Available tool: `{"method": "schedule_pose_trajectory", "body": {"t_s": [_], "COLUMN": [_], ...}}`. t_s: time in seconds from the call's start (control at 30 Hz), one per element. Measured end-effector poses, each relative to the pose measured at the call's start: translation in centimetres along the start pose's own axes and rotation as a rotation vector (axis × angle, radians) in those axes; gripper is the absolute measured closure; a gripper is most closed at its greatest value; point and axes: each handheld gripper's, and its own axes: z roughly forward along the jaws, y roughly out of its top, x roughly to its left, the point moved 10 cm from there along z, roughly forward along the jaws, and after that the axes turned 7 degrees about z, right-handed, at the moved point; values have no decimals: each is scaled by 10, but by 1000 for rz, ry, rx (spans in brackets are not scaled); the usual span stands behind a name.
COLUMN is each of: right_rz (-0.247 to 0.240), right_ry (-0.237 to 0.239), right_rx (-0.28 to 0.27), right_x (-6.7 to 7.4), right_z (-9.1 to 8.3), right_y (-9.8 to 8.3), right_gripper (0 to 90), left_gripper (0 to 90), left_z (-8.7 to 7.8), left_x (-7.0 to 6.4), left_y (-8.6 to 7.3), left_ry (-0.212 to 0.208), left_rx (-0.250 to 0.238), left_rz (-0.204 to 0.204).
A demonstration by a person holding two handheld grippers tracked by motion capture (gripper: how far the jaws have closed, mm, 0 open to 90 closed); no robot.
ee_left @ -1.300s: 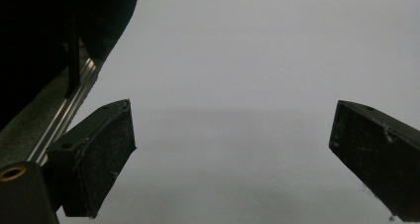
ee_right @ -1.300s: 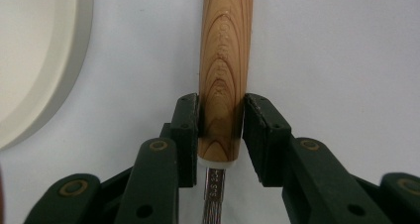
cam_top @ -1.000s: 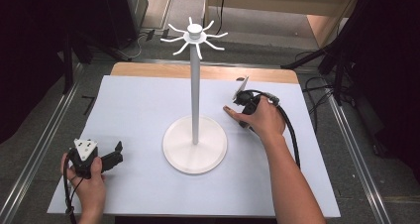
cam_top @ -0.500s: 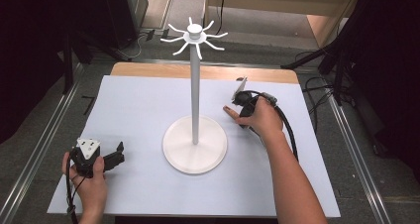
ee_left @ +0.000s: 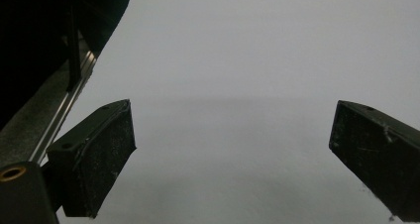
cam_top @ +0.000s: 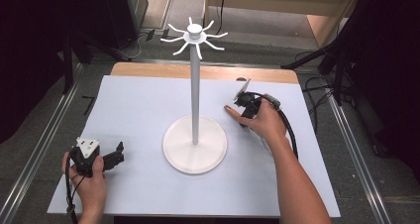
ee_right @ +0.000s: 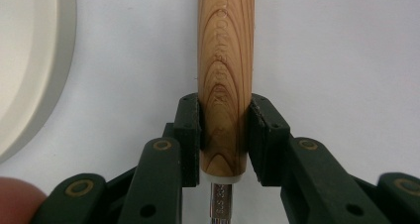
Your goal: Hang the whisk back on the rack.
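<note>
Handle (ee_right: 225, 80), of grained wood, sits clamped between the pads of the right gripper (ee_right: 224, 135), which press on both its sides near a pale collar and a metal shank (ee_right: 221, 199). Lettering runs along the wood and stamping marks the shank; neither is legible. In the high view the right gripper (cam_top: 246, 101) lies low over the mat (cam_top: 138, 105), just right of the stand (cam_top: 195, 135), with a grey tip rising from it. The stand's base edge (ee_right: 34, 65) shows beside the handle. The left gripper (ee_left: 233, 149), jaws spread wide over bare mat with nothing between them, is held well left of the stand (cam_top: 106, 157).
</note>
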Motion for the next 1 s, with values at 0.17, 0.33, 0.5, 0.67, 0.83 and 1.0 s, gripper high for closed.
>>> {"method": "schedule_pose_trajectory", "body": {"t_s": [0.17,0.33,0.5,0.67,0.83,1.0], "right_rz": [2,14,17,16,17,10], "right_ry": [5,8,26,32,82,136], "right_rx": [-161,-282,-377,-490,-626,-722], "right_x": [-7,-10,-9,-3,6,18], "right_z": [-25,-46,-64,-83,-104,-123], "right_y": [-7,-18,-27,-34,-39,-44], "right_gripper": [706,707,707,707,709,709], "left_gripper": [43,44,43,44,44,44], "left_z": [0,0,0,0,0,0], "left_x": [0,0,0,-1,-1,-1], "left_y": [0,0,0,0,0,0], "left_ry": [-1,0,3,2,1,-1], "left_rx": [-1,0,4,2,-3,-2], "left_rz": [2,3,10,12,9,10]}}
